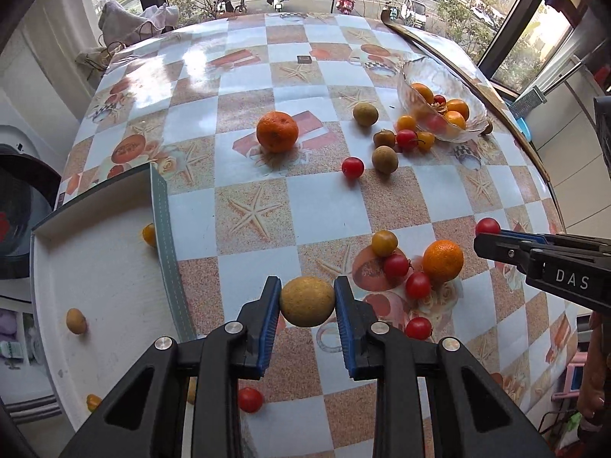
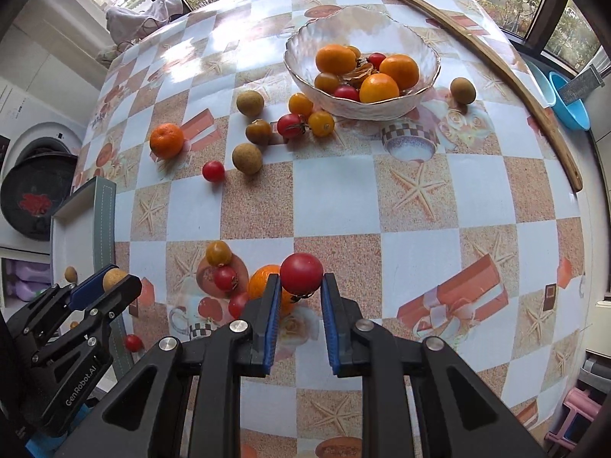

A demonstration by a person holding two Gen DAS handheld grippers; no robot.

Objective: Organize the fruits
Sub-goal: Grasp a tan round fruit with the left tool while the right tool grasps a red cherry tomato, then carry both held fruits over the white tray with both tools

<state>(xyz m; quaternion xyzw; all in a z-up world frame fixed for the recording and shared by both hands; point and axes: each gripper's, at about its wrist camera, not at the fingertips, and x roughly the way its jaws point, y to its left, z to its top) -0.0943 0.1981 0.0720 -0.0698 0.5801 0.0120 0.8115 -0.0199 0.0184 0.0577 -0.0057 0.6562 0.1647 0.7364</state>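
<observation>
My left gripper [image 1: 307, 301] is shut on a tan longan [image 1: 307, 302], held above the table next to the white box [image 1: 95, 305]; it also shows in the right wrist view [image 2: 114, 278]. My right gripper [image 2: 301, 278] is shut on a red cherry tomato [image 2: 301, 273], which also shows in the left wrist view [image 1: 487, 226]. The glass bowl [image 2: 382, 30] at the back right holds oranges and tomatoes. Loose fruit lies on the table: a mandarin [image 1: 277, 131], an orange [image 1: 443, 260], several tomatoes and longans.
The white box holds a longan [image 1: 75, 320] and a small yellow fruit [image 1: 92, 401]. A curved wooden strip [image 2: 496, 57] lies along the table's right edge. A blue basin [image 2: 569, 103] sits off the table at right. A washing machine [image 2: 38, 175] stands at left.
</observation>
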